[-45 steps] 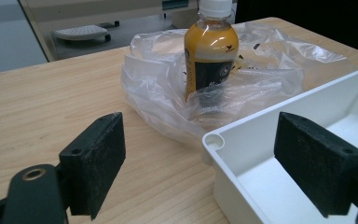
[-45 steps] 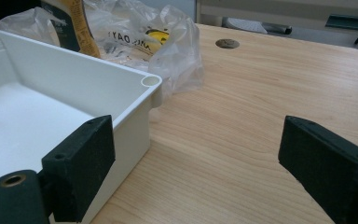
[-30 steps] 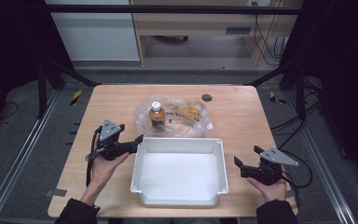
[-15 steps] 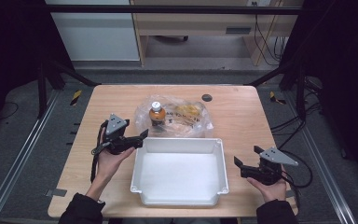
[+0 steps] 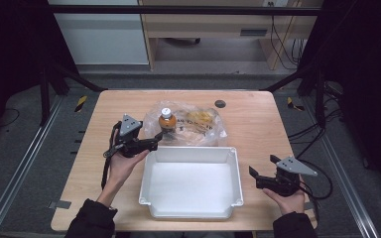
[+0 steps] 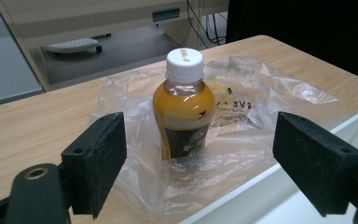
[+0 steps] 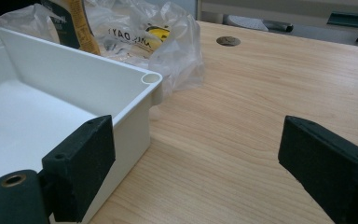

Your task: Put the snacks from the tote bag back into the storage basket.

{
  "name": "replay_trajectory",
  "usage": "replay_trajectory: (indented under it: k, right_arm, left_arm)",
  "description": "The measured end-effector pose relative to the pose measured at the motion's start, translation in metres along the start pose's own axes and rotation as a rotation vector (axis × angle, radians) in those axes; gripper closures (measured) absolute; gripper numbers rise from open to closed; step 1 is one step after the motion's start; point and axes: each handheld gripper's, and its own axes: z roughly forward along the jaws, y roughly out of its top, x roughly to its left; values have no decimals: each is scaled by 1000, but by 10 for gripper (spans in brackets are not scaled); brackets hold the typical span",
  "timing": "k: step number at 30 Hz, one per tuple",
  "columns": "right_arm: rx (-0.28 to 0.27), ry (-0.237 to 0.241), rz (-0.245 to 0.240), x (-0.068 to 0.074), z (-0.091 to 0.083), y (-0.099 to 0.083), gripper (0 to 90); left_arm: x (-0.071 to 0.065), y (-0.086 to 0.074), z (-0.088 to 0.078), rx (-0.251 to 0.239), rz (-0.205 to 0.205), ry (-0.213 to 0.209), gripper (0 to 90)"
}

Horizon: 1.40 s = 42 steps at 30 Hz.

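A capped bottle (image 6: 184, 107) of orange drink stands upright on the table (image 5: 258, 124), on a crumpled clear plastic bag (image 5: 198, 124), just beyond the far left corner of the empty white tray (image 5: 191, 213). Your left gripper (image 5: 155, 144) points at it with jaws wide and nothing between them; in the left gripper view the bottle sits centred in the gap, not yet touched. Your right gripper (image 5: 260, 176) rests low at the tray's right side, jaws also wide and empty.

Expect the bottle to be fairly heavy for its size, since it looks nearly full, and its smooth plastic wall may slip and give a little under the pads. The dark label band (image 6: 184, 140) around the lower body looks like the best place to grip: below the shoulder, where the sides run straight. The bag is light and soft and may cling or drag along, so close on the bottle above the film.
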Motion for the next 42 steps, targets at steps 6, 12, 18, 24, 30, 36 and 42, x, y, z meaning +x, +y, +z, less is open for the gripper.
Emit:
replay_trajectory:
  k: [6,12,18,24,30,36,42]
  right_arm:
    - [-1,2,5,0,0,0,111]
    - [1,1,0,0,0,0,112]
    - [1,1,-2,0,0,0,112]
    - [1,1,0,0,0,0,112]
    - [2,3,-2,0,0,0,112]
    - [1,4,-3,0,1,0,112]
    - [0,4,-3,0,1,0,112]
  left_arm:
    - [0,5,5,-1,4,13,176]
    - [1,10,8,-12,2,17,183]
    - [1,13,12,-18,9,20,195]
    - [1,14,18,-15,14,27,213]
    - [1,16,23,-10,20,39,226]
    - [-2,20,28,-24,33,41,234]
    - [-5,22,35,-23,32,44,243]
